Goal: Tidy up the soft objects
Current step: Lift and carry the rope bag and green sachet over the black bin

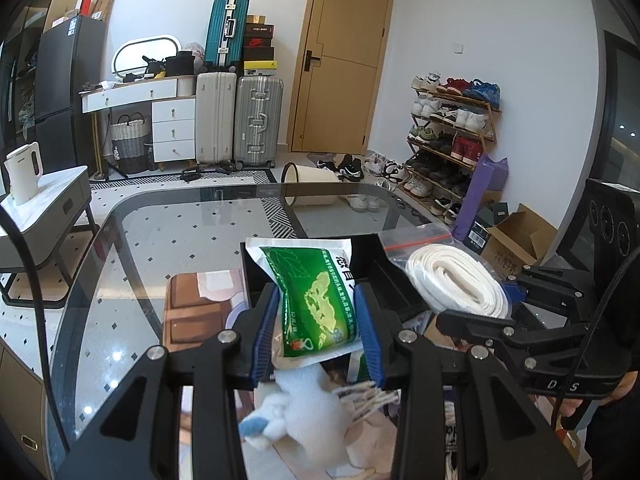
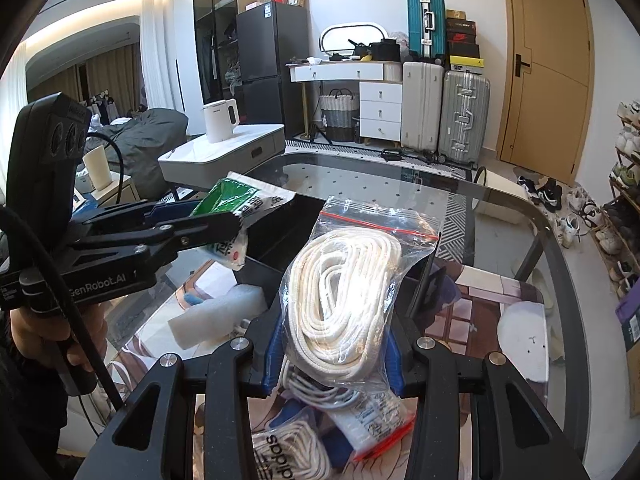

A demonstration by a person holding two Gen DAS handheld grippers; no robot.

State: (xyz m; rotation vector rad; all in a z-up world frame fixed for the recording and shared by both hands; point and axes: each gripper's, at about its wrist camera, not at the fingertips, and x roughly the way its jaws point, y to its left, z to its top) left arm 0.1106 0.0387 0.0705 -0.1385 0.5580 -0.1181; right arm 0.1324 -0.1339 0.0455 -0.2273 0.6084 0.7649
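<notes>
Left gripper [image 1: 316,320] clamps green packet [image 1: 320,300]; right gripper [image 2: 332,344] clamps rope bag [image 2: 352,292].
Only the right view shows foam block [image 2: 218,316]; glass table [image 1: 160,232], tiled floor.

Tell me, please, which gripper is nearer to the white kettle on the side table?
Left. The left gripper, clamped on the green packet, is on the white kettle's side. The right gripper, gripping the bagged cord, is farther away, beyond the left.

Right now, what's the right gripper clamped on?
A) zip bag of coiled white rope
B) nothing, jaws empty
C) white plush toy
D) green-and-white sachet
A. In the right wrist view the right gripper has its blue pads pressed on both sides of the zip bag of coiled white rope; the green sachet sits in the left gripper.
</notes>
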